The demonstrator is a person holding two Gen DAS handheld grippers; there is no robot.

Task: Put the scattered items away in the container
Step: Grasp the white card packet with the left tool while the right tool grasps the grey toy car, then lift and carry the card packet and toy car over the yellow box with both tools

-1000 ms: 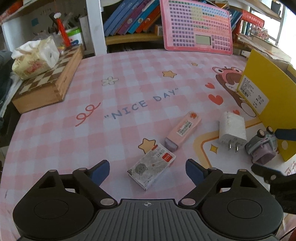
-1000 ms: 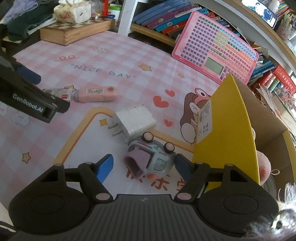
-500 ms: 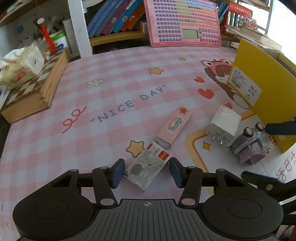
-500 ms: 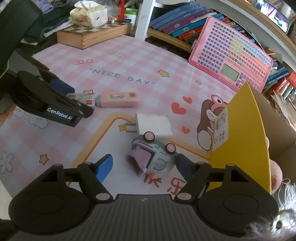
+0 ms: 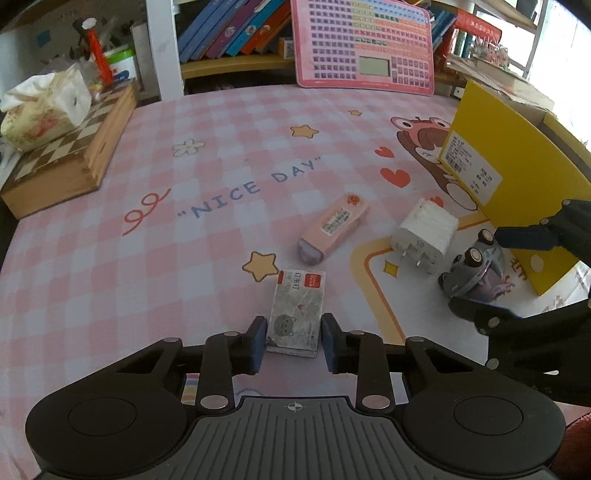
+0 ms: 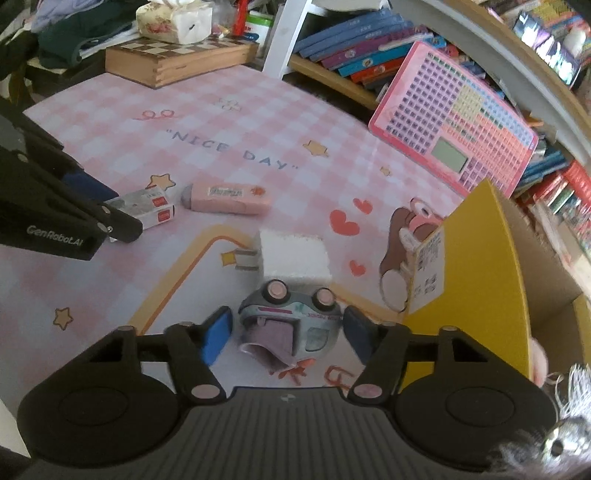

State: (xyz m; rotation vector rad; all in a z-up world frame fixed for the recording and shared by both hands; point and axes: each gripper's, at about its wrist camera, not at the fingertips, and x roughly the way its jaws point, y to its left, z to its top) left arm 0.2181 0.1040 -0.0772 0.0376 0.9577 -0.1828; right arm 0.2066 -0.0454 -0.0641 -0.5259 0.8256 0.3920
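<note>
My left gripper [image 5: 293, 341] is shut on a small staple box [image 5: 297, 310], grey with a red label, still on the pink mat; it also shows in the right wrist view [image 6: 147, 206]. My right gripper [image 6: 286, 332] is open, its fingers on either side of a grey-and-purple toy car [image 6: 290, 321] lying on its side, which also shows in the left wrist view [image 5: 474, 269]. A pink eraser-like stick [image 5: 334, 227] and a white plug adapter [image 5: 424, 234] lie between. The yellow cardboard box [image 6: 476, 280] stands to the right.
A wooden chess box [image 5: 70, 155] with a tissue pack [image 5: 44, 105] sits at the far left. A pink toy keyboard [image 5: 364, 48] leans against a bookshelf [image 5: 236, 33] at the back. A pink plush shows inside the yellow box [image 6: 537, 363].
My left gripper moved forward and closed on the staple box, which turned in line with the fingers. My right gripper moved in around the toy car and narrowed a little.
</note>
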